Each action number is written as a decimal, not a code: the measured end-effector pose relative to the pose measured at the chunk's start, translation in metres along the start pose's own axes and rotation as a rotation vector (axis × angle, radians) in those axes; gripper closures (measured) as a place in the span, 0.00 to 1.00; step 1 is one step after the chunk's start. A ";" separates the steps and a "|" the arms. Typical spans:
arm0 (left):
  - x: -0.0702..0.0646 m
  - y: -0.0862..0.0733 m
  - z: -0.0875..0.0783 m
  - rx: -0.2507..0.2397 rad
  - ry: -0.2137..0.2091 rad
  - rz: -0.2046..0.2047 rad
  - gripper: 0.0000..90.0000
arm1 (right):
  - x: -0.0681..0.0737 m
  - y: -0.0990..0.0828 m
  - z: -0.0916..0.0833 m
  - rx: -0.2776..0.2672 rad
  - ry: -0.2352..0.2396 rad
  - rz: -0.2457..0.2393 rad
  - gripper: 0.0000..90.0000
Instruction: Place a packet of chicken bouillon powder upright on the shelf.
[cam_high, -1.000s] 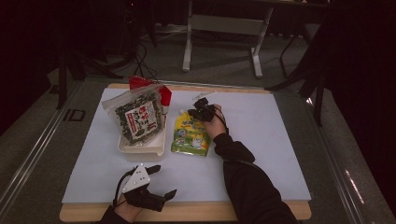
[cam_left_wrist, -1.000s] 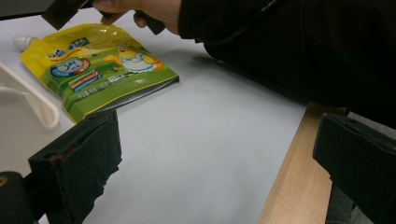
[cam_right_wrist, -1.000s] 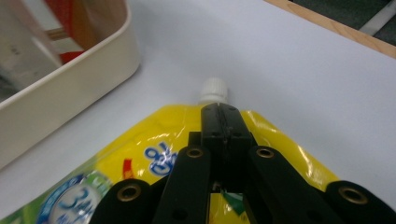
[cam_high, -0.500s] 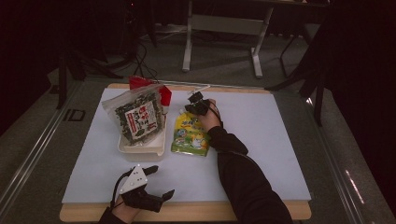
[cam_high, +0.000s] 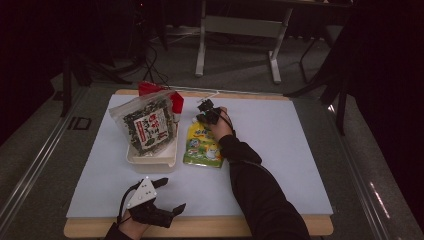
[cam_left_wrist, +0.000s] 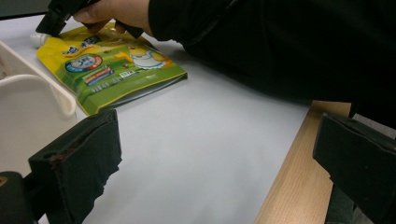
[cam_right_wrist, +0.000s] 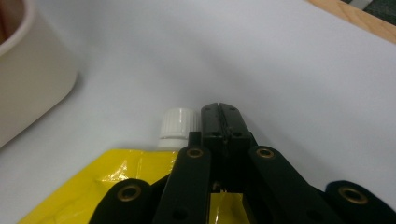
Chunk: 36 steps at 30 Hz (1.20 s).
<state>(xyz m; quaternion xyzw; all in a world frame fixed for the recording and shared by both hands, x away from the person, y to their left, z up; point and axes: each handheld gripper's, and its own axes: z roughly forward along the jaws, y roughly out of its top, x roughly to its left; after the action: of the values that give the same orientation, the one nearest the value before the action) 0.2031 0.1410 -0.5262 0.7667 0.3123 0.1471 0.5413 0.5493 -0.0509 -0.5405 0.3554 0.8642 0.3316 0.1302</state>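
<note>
A yellow-green spouted pouch (cam_high: 202, 146) lies flat on the white sheet, right of the tray. My right gripper (cam_high: 205, 112) sits at the pouch's far end, jaws shut. In the right gripper view the closed gripper (cam_right_wrist: 219, 112) rests just beside the white screw cap (cam_right_wrist: 179, 125), over the pouch's yellow top (cam_right_wrist: 135, 163), with nothing visible between the pads. My left gripper (cam_high: 172, 196) rests near the table's front edge, open and holding nothing. In the left gripper view its gripper (cam_left_wrist: 219, 144) faces the pouch (cam_left_wrist: 109, 65) and the right hand.
A white tray (cam_high: 150, 160) left of the pouch holds a seaweed bag (cam_high: 146, 125) leaning upright. A red packet (cam_high: 150, 89) stands behind it. The tray wall (cam_right_wrist: 28, 79) is close to the cap's left. The wooden table edge (cam_left_wrist: 289, 168) runs by the left gripper.
My right gripper has shifted slightly left and lower, closer to the pouch's cap, still shut. The left gripper has stayed where it was.
</note>
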 end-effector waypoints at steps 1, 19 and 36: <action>0.000 0.000 0.000 0.000 0.000 0.000 0.02 | 0.001 -0.001 -0.001 0.003 0.008 -0.010 1.00; -0.002 0.004 0.003 0.003 0.005 0.022 0.02 | 0.045 -0.046 -0.039 -0.010 0.102 -0.113 1.00; -0.002 0.005 0.008 0.013 -0.005 0.038 0.02 | 0.076 -0.081 -0.073 0.002 0.141 -0.180 1.00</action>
<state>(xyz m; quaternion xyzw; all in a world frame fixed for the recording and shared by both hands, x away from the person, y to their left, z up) 0.2078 0.1325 -0.5241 0.7763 0.2971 0.1534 0.5343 0.4192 -0.0753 -0.5393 0.2524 0.9000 0.3417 0.0981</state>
